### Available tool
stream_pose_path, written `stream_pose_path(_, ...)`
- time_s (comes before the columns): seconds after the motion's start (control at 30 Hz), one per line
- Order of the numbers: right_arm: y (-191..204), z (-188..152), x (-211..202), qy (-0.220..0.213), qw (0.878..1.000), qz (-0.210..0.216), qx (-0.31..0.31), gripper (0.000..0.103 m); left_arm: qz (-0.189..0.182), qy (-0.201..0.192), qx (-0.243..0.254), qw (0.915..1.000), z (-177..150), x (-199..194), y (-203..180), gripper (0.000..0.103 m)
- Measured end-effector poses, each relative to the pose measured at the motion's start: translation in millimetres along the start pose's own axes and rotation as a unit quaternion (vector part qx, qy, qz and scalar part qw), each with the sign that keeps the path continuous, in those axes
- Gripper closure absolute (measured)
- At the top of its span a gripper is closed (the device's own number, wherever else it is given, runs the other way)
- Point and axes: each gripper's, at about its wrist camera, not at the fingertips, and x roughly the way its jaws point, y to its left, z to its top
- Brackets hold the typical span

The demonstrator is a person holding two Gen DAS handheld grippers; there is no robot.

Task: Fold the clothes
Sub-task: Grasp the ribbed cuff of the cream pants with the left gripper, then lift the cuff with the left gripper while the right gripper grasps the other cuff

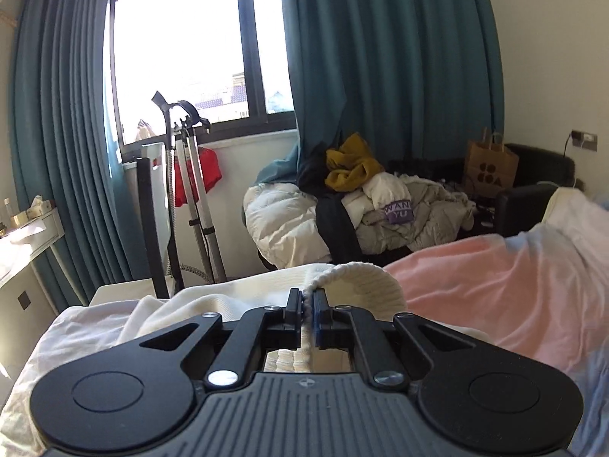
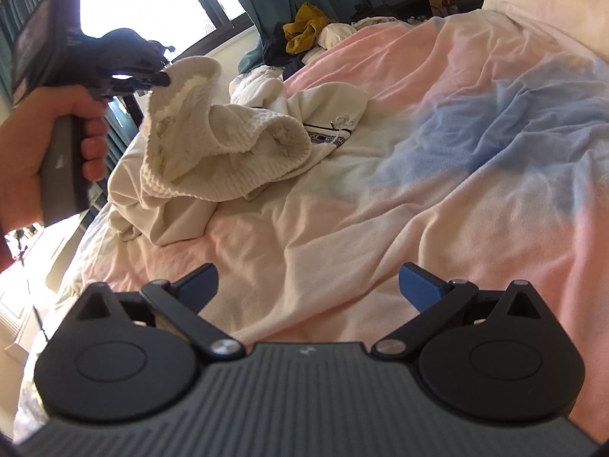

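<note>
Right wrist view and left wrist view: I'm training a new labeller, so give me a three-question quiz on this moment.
1. True or false: the left gripper is shut on the cream ribbed knit garment.
2. The right gripper is: A open, B shut on cloth.
3. Fill in: the garment's lower part rests on a pink and ____ bedspread.

Key: 1 true; 2 A; 3 blue.

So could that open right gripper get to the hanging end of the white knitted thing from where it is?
Probably yes. The right gripper is open and holds nothing, and only bare pink and blue bedding lies between it and the knit garment. The left gripper holds just its upper edge.
</note>
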Motion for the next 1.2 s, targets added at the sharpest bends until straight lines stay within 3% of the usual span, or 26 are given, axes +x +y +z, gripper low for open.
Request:
stream_pose_path(0.27, 6.1, 4.5, -27.7, -0.031, 0.999, 0.030, -0.018, 0.000, 0.011, -0.032, -0.091, 0.9952, -15.3, -147.6, 105.7, 0.098)
stream_pose_path(0.4, 21.6, 2.7, -39.6, -0.044, 0.997, 0.041, -0.052, 0.000, 0.017, -0.018, -0.179, 0.9836, -55.0, -196.4, 171.6, 0.098)
stream_pose_path(0.47, 27.3, 1.2, -42.8, -0.041, 0.996, 0.058, -0.060, 0.000, 0.024, -0.004, -0.213, 0.9767, -82.2, -201.1, 202.9, 0.098)
stream_pose_path(0.6, 33.4, -5.1, -40.6, 0.005, 0.988, 0.152, -0.027, 0.000, 0.039, 0.024, -0.281, 0.9586, -136.6, -210.4, 265.4, 0.098)
stream_pose_path(0.73, 54.3, -13.2, -32.3, 0.022, 0.984, 0.170, -0.050, 0.000, 0.022, 0.037, -0.330, 0.9429, -181.1, -209.9, 307.8, 0.098)
stream_pose_path(0.87, 69.6, -13.3, -5.2, 0.053, 0.981, 0.185, -0.032, 0.003, -0.018, 0.011, -0.353, 0.9354, -197.1, -209.8, 318.0, 0.096)
stream_pose_path(0.97, 73.9, -13.6, 20.0, 0.069, 0.980, 0.184, -0.012, 0.017, -0.044, 0.002, -0.373, 0.9266, -203.7, -207.5, 320.5, 0.096)
stream_pose_path(1.2, 71.6, -17.8, 74.8, 0.101, 0.978, 0.178, 0.041, 0.027, -0.038, 0.028, -0.375, 0.9260, -208.7, -184.0, 313.5, 0.088)
